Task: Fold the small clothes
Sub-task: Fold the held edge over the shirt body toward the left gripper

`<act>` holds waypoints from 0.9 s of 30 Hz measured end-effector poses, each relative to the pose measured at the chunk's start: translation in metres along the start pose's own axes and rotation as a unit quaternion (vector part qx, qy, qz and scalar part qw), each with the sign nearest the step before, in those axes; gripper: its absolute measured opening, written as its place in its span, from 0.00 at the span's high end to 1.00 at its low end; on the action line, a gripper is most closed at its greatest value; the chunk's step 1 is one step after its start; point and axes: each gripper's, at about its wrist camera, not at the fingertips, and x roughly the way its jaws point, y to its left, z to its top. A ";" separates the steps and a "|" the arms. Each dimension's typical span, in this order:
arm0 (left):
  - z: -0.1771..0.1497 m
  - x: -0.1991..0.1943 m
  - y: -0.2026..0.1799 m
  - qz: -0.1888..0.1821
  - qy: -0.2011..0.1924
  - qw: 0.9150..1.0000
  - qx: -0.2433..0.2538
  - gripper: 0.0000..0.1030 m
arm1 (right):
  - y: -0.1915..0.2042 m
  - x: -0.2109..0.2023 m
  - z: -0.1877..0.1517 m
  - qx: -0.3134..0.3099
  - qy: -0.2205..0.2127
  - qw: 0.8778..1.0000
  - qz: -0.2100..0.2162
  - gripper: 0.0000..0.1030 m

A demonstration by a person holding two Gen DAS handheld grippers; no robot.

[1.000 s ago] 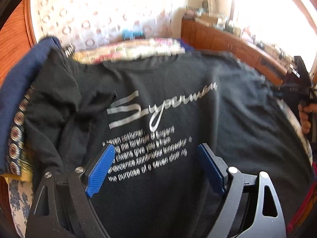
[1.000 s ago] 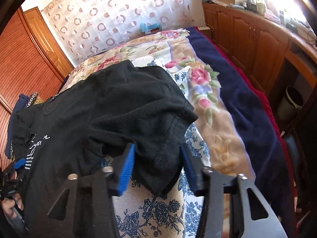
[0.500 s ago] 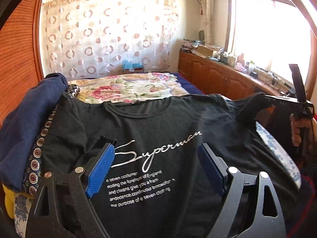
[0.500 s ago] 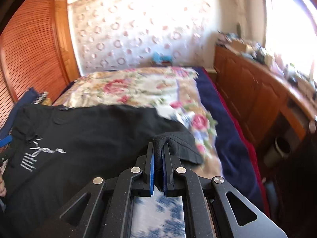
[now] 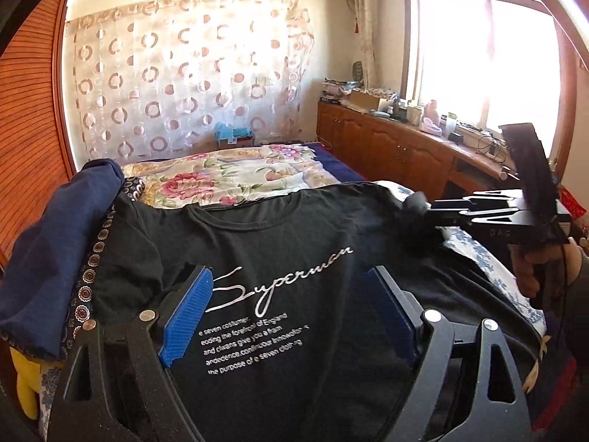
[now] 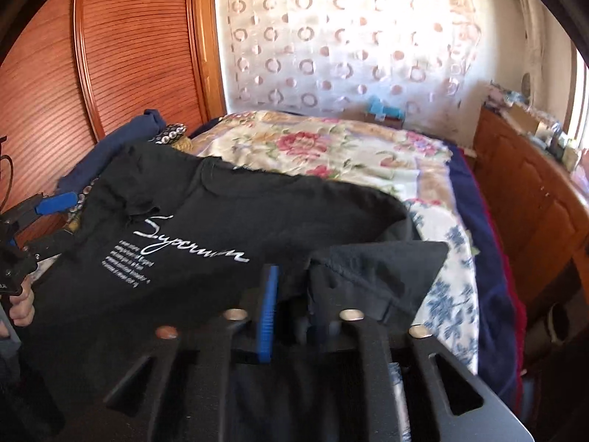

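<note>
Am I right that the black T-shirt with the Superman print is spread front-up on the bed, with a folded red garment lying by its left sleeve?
Not quite: the garment by that sleeve is navy blue, not red, as the left wrist view shows. The rest holds: the black T-shirt lies front-up on the bed, its print showing.

Black T-shirts (image 5: 294,258): one
Claws: two, left claw (image 5: 291,316) and right claw (image 6: 291,309)
Beds (image 5: 228,180): one
Navy garments (image 5: 55,243): one
Windows (image 5: 489,62): one
</note>
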 end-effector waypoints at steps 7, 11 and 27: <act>0.001 -0.014 -0.009 -0.014 -0.015 1.000 0.004 0.15 | -0.037 -0.025 -0.002 0.050 -0.013 0.998 -0.029 0.57; -0.001 -0.015 -0.013 -0.014 -0.017 1.000 0.006 0.15 | -0.056 -0.012 -0.009 0.083 0.005 0.996 -0.042 0.57; -0.011 -0.013 -0.013 -0.021 -0.008 1.000 -0.006 0.15 | -0.071 0.059 0.010 0.116 0.070 0.989 -0.064 0.69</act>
